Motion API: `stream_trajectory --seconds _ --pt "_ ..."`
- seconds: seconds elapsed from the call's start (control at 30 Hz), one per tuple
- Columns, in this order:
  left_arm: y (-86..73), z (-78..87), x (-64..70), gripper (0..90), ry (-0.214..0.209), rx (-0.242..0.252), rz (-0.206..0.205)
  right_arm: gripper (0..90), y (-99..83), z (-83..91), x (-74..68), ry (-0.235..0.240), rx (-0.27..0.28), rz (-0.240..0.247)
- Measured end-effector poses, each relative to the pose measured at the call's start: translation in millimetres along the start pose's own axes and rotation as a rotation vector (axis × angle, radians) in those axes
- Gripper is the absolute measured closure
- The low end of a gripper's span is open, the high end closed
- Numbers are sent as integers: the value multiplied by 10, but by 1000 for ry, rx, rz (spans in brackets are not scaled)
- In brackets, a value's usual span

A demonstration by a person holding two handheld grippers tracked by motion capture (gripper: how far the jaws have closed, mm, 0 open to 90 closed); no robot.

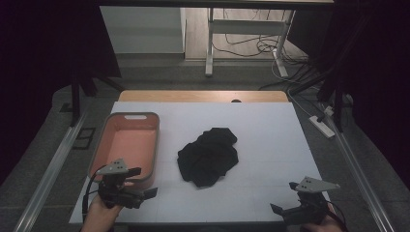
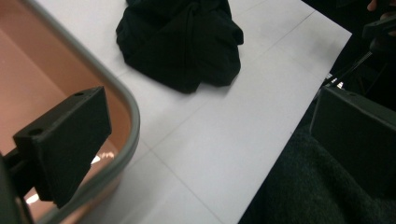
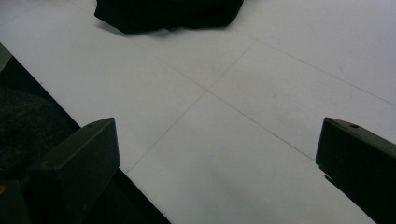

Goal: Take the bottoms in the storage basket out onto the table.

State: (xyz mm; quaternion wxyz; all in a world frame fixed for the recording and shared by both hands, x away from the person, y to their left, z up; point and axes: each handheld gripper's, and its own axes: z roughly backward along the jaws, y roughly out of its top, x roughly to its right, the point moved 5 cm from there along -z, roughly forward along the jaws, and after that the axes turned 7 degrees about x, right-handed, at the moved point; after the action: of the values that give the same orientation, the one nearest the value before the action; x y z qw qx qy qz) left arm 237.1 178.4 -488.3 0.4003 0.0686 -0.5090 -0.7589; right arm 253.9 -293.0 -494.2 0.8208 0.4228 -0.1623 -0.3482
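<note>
White desk (image 1: pixel 270 145) in a dim room, black cloth (image 1: pixel 209 155) bunched mid-desk beside the pink bin (image 1: pixel 107 126); left tool (image 1: pixel 143 182) and right tool (image 1: pixel 283 197) released at near corners, probably pre-grasp: reach in, pinch cloth.

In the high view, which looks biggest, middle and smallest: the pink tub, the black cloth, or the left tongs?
1. pink tub
2. black cloth, somewhat smaller than the tub
3. left tongs, clearly smallest, although nearest the camera
</note>
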Motion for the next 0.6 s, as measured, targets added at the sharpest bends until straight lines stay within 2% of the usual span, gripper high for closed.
stream_trajectory --seconds 0.3,0.6 --pt "-194 127 -44 0 58 -13 21 1 0 -2 -2 0 0 1" --pt "-340 199 -87 0 89 -23 48 1 -1 -3 -3 1 -3 3"
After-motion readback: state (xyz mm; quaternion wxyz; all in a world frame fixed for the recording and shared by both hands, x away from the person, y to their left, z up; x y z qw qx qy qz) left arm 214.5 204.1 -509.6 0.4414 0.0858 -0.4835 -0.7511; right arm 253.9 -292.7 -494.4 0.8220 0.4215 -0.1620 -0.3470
